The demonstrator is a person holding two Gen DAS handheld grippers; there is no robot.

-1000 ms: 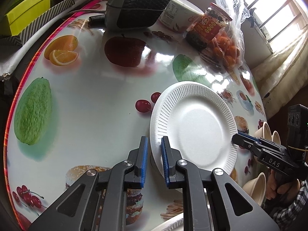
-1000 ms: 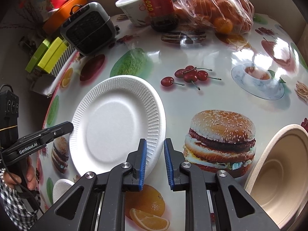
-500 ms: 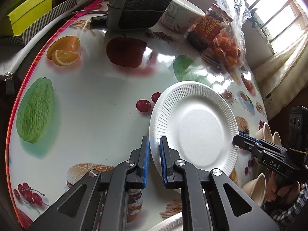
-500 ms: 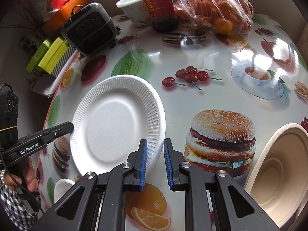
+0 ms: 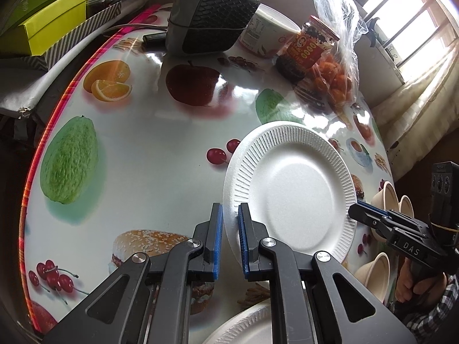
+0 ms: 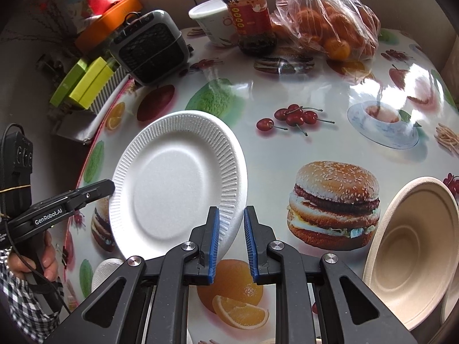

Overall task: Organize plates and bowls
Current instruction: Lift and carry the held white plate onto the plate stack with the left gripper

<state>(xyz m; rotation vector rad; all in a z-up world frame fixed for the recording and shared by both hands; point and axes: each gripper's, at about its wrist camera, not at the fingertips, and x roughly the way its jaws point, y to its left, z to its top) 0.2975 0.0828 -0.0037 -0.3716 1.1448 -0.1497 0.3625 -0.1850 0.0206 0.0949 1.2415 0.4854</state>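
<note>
A white foam plate (image 5: 289, 192) is held tilted above the fruit-print table (image 5: 149, 143); it also shows in the right wrist view (image 6: 175, 183). My left gripper (image 5: 229, 215) has its jaws around the plate's near rim and is shut on it. My right gripper (image 6: 231, 218) has its jaws around the opposite rim, with a gap left on the right side. Each gripper shows in the other's view, the right one (image 5: 355, 209) and the left one (image 6: 110, 185). A second white plate (image 5: 243, 326) lies below. Beige bowls (image 6: 410, 252) stand at the right.
A grey heater (image 5: 212, 14), a white tub (image 5: 269, 34), a red-label jar (image 5: 307, 48) and a bag of oranges (image 5: 335, 71) stand at the far side. Green boxes (image 5: 43, 23) sit off the table's left edge. More beige bowls (image 5: 384, 200) stand by the right edge.
The plate has tipped up a little and moved slightly away. The right gripper's jaws have opened a bit wider. The left gripper keeps its hold on the rim.
</note>
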